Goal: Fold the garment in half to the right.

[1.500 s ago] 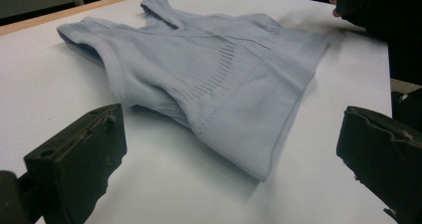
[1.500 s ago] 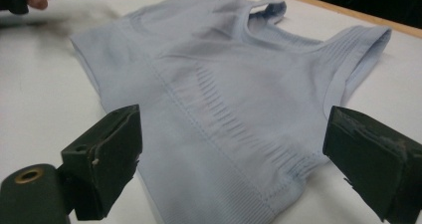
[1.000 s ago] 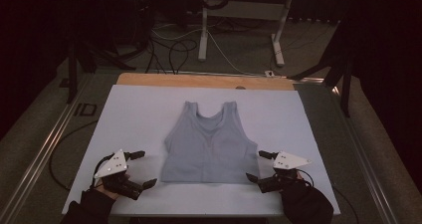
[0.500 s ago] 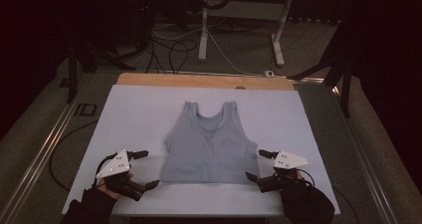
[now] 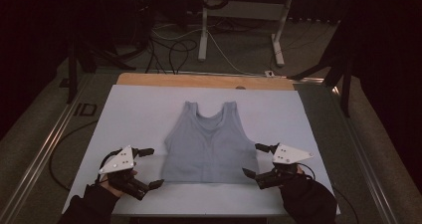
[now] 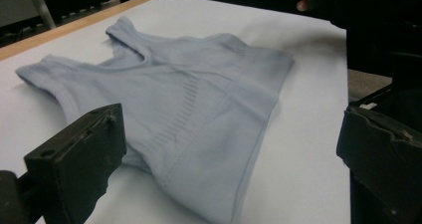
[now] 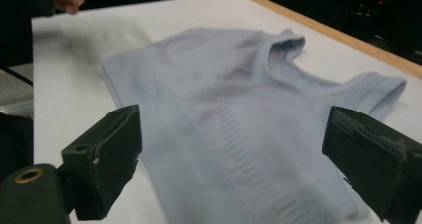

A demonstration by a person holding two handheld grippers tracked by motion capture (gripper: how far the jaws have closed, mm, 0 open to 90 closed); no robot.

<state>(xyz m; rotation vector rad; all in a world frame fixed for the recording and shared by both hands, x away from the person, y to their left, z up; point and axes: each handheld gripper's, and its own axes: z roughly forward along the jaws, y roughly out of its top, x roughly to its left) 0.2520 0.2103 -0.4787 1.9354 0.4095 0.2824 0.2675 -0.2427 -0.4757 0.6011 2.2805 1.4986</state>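
A white table (image 5: 129, 109) carries a pale blue top (image 5: 209, 144) lying flat near its front edge, and the left gripper (image 5: 149, 167) and right gripper (image 5: 254, 159) sit just beside its bottom corners, jaws spread wide, grasping nothing.

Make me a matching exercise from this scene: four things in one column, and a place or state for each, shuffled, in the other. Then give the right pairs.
Things:
1. tank top
2. left gripper
3. right gripper
4. wooden strip

Places or states:
A. open, beside the garment's right edge in the high view
B. along the far edge of the white table
C. lying flat, straps toward the far side
D. open, beside the garment's left edge in the high view

Pairs: 1-C, 2-D, 3-A, 4-B
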